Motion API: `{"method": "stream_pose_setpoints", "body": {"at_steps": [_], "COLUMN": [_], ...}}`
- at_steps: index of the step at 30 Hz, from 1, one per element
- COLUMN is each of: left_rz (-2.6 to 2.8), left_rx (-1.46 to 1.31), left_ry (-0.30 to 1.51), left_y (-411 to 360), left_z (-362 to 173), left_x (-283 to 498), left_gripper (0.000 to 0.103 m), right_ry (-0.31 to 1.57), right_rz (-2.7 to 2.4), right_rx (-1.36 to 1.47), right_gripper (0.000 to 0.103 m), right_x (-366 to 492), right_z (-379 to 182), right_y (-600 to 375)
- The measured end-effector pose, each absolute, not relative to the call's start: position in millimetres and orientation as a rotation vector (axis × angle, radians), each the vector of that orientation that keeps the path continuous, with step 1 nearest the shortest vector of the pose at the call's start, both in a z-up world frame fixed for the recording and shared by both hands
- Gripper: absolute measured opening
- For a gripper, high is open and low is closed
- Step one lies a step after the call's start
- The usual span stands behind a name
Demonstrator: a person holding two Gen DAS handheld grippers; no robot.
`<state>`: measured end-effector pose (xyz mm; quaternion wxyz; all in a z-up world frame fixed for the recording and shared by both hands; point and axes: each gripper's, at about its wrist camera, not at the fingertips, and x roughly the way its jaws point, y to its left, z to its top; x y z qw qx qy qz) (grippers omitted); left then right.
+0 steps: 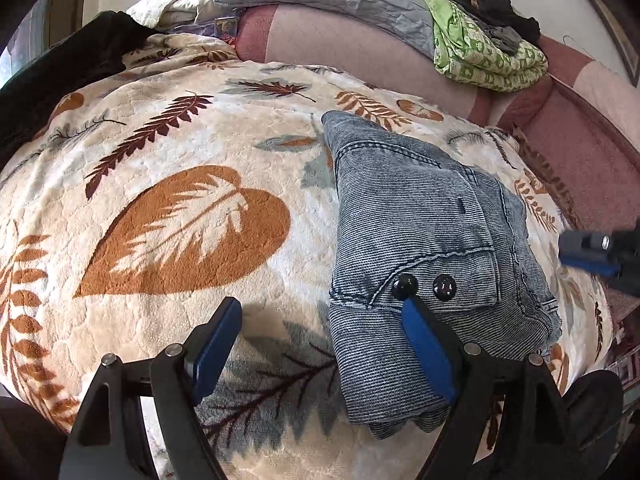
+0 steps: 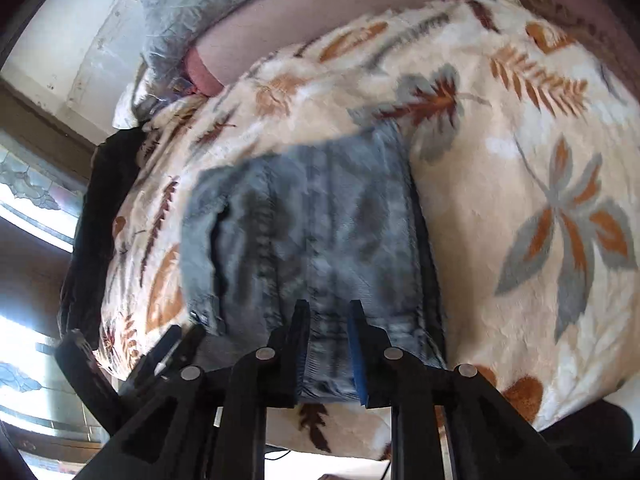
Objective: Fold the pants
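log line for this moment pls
pants: folded on blanket | left gripper: open, empty | right gripper: jaws narrow, apparently empty

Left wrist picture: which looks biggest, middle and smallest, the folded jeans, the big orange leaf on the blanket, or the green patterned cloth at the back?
1. Folded jeans
2. Big orange leaf, nearly as big
3. Green patterned cloth, though it lies farther from the camera, so it may only look smallest

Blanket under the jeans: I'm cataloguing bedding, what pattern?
Cream blanket with rust, brown and grey leaf prints; left wrist view.
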<state>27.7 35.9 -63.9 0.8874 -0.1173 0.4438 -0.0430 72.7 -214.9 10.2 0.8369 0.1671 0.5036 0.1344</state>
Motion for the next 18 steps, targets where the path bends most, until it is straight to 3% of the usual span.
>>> {"method": "stream_pose_setpoints", "body": {"at_steps": [2,4,5,10,11,12,13,18], "left_rz": [-0.092,-0.088,-0.088,-0.096,-0.093,-0.095,-0.099,-0.100], "left_rx": [-0.260,-0.240,-0.236,-0.236,-0.232,-0.230,-0.232,-0.224], "left_ry": [0.927,0.919,0.916,0.912,0.913,0.913,0.912,0.912], "left_y": [39,36,36,36,35,35,35,34], "left_z": [-65,-65,-65,-65,-65,-65,-65,-65], "left_x": [28,27,27,26,26,27,27,28], "left_gripper": [0.084,0.084,0.084,0.084,0.084,0.084,0.084,0.084], "right_ry": [1.042,1.077,1.114,1.282,1.323,1.353,1.346,1.301], "right_rz": [0.377,0.484,0.532,0.595,0.528,0.506,0.500,0.557], "right_rx": [0.330,0.356,0.368,0.419,0.415,0.496,0.557,0.472], "right_gripper": [0.032,0.050,0.051,0.051,0.047,0.029,0.023,0.026], "right_x": [90,115,128,178,184,186,186,182], "right_z": [29,31,26,-35,-54,-70,-71,-32], "right_y": [-187,-158,-143,-118,-126,-137,-147,-128]}}
